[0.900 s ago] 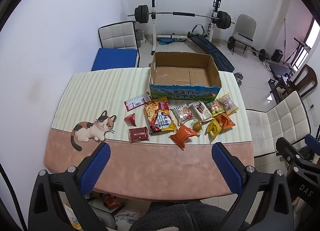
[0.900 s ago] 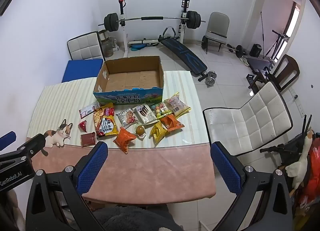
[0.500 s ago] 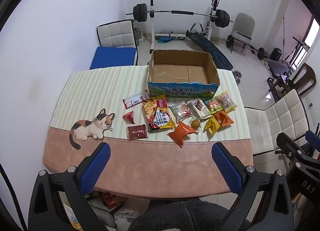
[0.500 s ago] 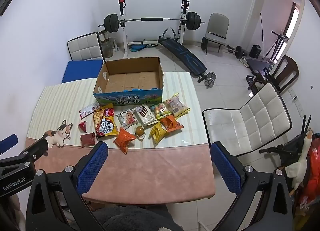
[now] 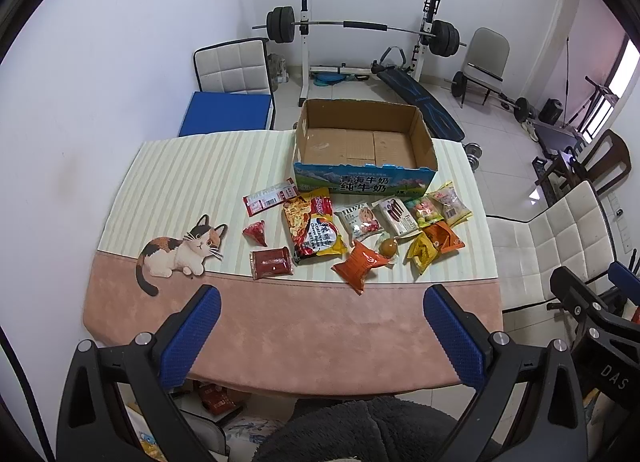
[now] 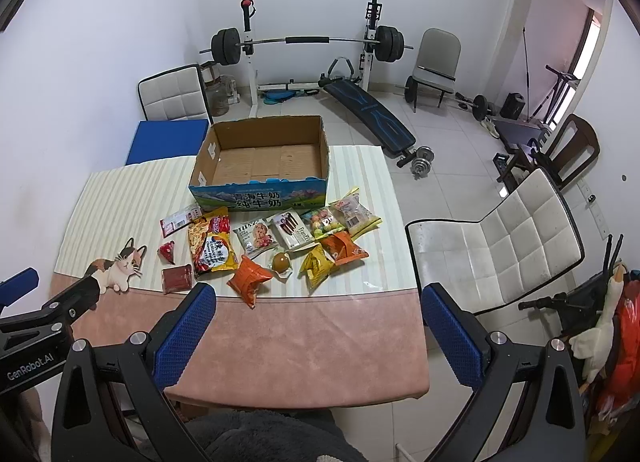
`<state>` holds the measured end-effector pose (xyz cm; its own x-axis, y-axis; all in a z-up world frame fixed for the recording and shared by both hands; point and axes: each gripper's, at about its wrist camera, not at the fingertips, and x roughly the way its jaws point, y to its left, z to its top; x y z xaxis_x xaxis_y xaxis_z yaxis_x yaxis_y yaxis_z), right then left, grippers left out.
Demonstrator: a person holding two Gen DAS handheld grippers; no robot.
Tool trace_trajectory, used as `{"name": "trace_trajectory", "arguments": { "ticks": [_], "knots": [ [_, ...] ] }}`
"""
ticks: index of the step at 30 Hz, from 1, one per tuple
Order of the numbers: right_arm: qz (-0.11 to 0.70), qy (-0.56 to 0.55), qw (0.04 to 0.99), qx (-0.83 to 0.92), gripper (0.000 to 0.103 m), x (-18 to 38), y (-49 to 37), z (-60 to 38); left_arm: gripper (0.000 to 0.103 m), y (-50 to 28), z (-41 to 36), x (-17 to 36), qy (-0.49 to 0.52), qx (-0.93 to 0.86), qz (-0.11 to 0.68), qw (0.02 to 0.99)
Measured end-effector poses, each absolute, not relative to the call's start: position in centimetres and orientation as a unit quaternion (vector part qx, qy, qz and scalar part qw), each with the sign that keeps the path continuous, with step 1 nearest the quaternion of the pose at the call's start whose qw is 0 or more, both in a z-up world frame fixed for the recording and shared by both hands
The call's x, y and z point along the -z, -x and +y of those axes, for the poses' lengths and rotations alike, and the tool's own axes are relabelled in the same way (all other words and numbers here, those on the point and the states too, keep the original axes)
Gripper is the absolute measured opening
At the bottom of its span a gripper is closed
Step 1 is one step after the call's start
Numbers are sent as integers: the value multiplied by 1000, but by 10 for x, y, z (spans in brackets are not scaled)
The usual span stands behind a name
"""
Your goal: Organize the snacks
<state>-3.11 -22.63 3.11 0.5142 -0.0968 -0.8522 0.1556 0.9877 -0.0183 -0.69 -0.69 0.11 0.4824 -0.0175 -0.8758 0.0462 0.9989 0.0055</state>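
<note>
An empty cardboard box (image 5: 362, 142) with a blue printed front stands at the far side of the table; it also shows in the right wrist view (image 6: 264, 158). Several snack packets lie in front of it: a large noodle bag (image 5: 314, 228), an orange packet (image 5: 360, 262), a yellow packet (image 5: 422, 252), a dark red bar (image 5: 271, 262) and a red-white stick pack (image 5: 270, 198). My left gripper (image 5: 320, 326) is open and empty, high above the table's near edge. My right gripper (image 6: 318, 322) is open and empty, also high above the near edge.
The table (image 5: 280, 322) has a striped and pink cloth with a cat print (image 5: 180, 252). A white chair (image 6: 500, 238) stands at the table's right. A chair with a blue cushion (image 5: 228, 110) and a barbell rack (image 5: 360, 30) stand behind.
Both views have shifted only slightly; the table scene sits a little higher in the left wrist view. No snack has moved and both grippers stay open.
</note>
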Motion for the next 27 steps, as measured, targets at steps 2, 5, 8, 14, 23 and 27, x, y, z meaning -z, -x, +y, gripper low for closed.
{"name": "trace_trajectory", "arguments": {
  "ticks": [2,5,8,14,23,27],
  "knots": [
    [487,-30,870,72,103,-31,31,-226,103,7,-7,-1,-14,19,508,861],
    [486,-30,870,72,103,-32,30,-224,103,7,-7,-2,-14,19,508,861],
    [486,-30,871,72,103,-35,30,-224,103,6,-7,-2,-14,20,508,861],
    [485,-29,871,73,103,-35,32,-223,103,6,-7,-2,-14,21,509,860],
    [483,-29,872,72,103,-39,33,-221,103,6,-6,-1,-12,20,509,861],
    [483,-29,872,72,103,-39,34,-221,103,6,-6,-2,-11,21,509,861]
  ]
}}
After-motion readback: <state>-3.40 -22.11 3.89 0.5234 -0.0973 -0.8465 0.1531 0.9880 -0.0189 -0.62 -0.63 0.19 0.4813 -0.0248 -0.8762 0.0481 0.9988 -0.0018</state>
